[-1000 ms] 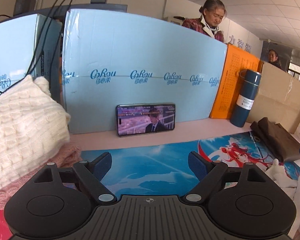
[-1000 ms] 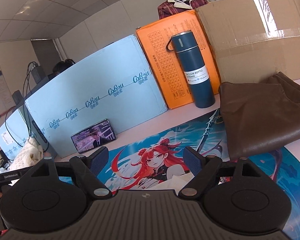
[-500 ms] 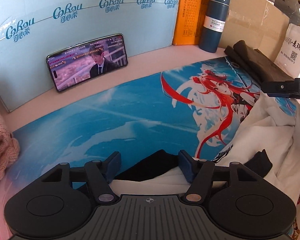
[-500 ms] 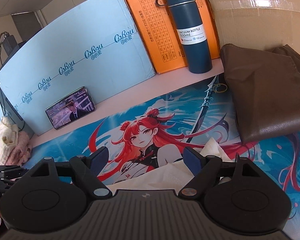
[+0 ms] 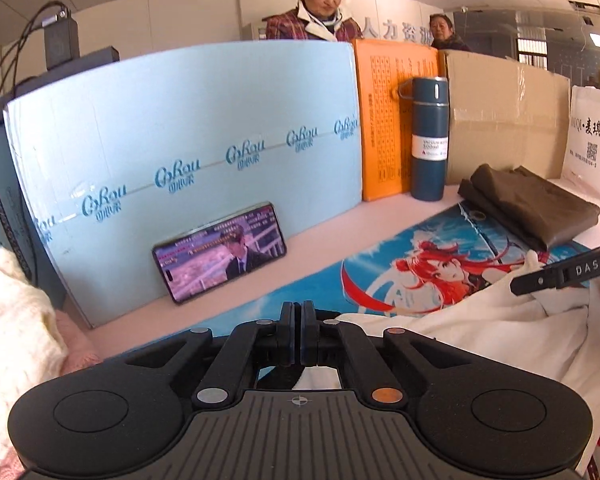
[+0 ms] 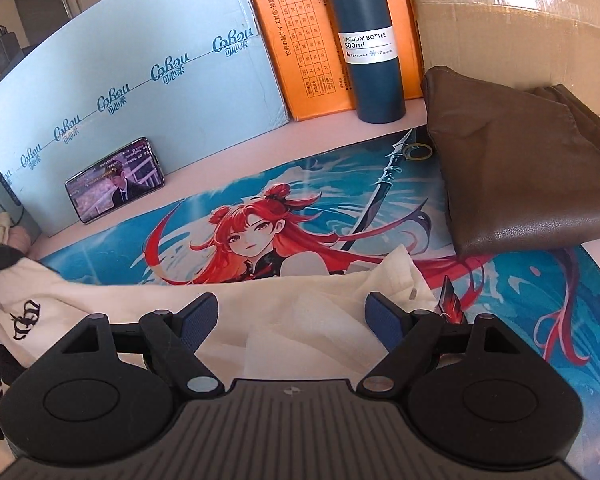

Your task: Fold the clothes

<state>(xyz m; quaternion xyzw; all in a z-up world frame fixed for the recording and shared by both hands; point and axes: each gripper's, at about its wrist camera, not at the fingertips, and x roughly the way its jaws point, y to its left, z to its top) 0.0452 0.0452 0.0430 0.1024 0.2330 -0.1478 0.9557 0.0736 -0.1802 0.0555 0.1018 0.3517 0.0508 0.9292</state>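
A white garment with black trim (image 6: 300, 304) lies crumpled on the anime desk mat (image 6: 204, 216), along its near edge. My left gripper (image 5: 299, 334) is shut on the garment's black-and-white edge and holds it lifted; the white cloth (image 5: 500, 328) drapes off to the right. My right gripper (image 6: 292, 322) is open, its blue pads just above the white cloth, touching nothing I can see. The right gripper's finger (image 5: 564, 274) shows at the right of the left wrist view.
A folded brown garment (image 6: 512, 160) lies at the mat's right back. A blue vacuum bottle (image 6: 370, 40), orange board, cardboard box and light-blue board (image 5: 180, 160) line the back. A phone (image 5: 220, 252) leans on the board. Knitted cream and pink clothes (image 5: 12, 340) are piled at left.
My left gripper has shut on the garment's edge and tilted up, lifting it. My right gripper has come down closer to the white cloth and stays open.
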